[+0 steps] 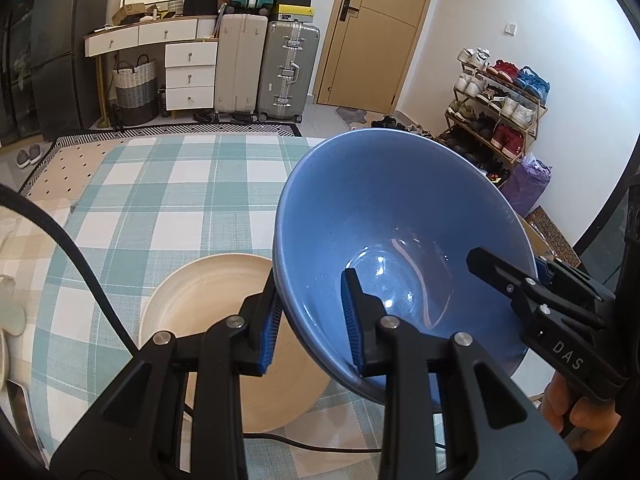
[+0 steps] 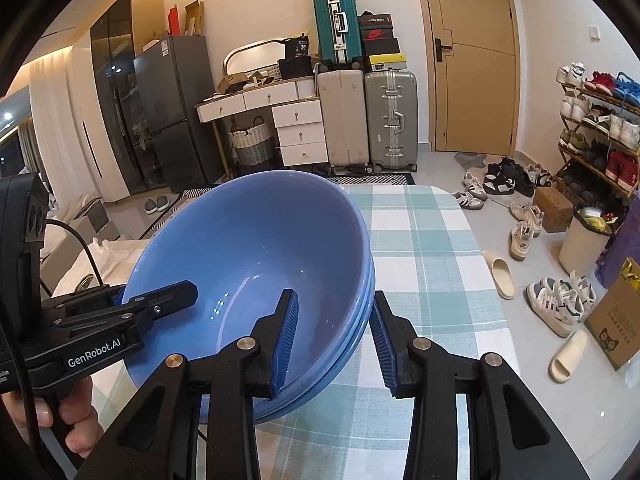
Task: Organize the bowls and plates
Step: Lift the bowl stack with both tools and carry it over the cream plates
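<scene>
Centrally, a glossy blue ceramic bowl (image 1: 400, 240) is held tilted above a table covered by a teal-and-white checked cloth (image 1: 168, 200), its opening turned toward both cameras. In the right wrist view the blue bowl shows layered rims at its lower right edge (it appears to be a nested stack, though the count cannot be told). The left gripper (image 1: 310, 328) straddles the bowl's left wall: one blue ribbed pad (image 1: 271, 328) lies against the outside and the other inside, so the jaws are clamped on the rim. The right gripper (image 2: 334, 338) straddles the opposite wall; its inner pad lies inside the bowl, while its outer pad (image 2: 382, 344) stands just beside the rim with a narrow gap showing, so whether it actually grips cannot be told. Each gripper also appears in the other's view, reaching over the bowl's edge. Below and to the left of the bowl, a round cream-coloured ridged plate (image 1: 208, 320) rests flat on the cloth, partly hidden by the left gripper. A black cable (image 1: 92, 280) curves across the cloth beside the plate.
</scene>
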A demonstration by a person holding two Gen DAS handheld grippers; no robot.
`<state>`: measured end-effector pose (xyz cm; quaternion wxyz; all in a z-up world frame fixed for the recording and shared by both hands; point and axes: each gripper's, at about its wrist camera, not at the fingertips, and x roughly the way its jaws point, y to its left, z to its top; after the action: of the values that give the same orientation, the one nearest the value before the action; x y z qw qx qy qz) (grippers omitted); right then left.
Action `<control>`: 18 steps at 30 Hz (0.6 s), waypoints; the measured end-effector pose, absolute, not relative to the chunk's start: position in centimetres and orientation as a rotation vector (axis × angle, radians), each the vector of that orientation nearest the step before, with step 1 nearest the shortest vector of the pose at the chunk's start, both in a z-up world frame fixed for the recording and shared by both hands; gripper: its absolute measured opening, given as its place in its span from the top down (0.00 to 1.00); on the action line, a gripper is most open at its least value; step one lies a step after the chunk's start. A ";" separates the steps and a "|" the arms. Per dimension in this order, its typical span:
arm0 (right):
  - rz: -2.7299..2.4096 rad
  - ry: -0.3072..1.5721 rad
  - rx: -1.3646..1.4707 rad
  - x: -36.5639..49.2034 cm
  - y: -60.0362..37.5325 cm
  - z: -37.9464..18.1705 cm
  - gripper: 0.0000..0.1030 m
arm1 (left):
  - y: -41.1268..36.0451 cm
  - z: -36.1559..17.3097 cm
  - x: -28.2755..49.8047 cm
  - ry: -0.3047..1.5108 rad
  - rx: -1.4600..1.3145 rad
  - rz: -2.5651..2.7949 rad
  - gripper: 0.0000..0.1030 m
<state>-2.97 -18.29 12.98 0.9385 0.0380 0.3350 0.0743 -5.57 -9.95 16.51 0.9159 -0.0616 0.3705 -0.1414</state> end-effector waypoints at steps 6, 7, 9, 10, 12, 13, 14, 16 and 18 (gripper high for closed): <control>0.174 0.675 0.063 -3.5 -16.6 13.5 0.64 | -8.3 17.1 -7.0 0.754 -0.134 -0.269 0.76; 0.177 0.673 0.063 -3.6 -16.4 13.5 0.64 | -7.9 17.2 -7.2 0.753 -0.136 -0.264 0.76; 0.185 0.674 0.063 -3.7 -15.9 13.5 0.64 | -7.4 17.3 -7.6 0.754 -0.139 -0.254 0.76; 0.189 0.675 0.062 -3.7 -15.8 13.5 0.64 | -7.1 17.3 -7.8 0.753 -0.138 -0.249 0.76; 0.198 0.678 0.058 -3.6 -15.3 13.4 0.64 | -6.6 17.3 -8.1 0.754 -0.142 -0.242 0.76; 0.200 0.678 0.057 -3.6 -15.1 13.3 0.64 | -6.3 17.3 -8.2 0.755 -0.143 -0.238 0.76; 0.203 0.679 0.056 -3.6 -14.9 13.3 0.64 | -6.1 17.3 -8.4 0.754 -0.143 -0.235 0.76; 0.210 0.681 0.055 -3.5 -14.6 13.1 0.64 | -5.6 17.2 -8.5 0.757 -0.144 -0.228 0.76; 0.217 0.683 0.055 -3.4 -14.2 12.9 0.64 | -4.9 16.8 -8.4 0.761 -0.146 -0.222 0.76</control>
<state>-3.39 -14.25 12.95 0.9361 0.0271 0.3342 0.1061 -8.45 -4.89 16.83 0.9199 -0.0711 0.3703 -0.1079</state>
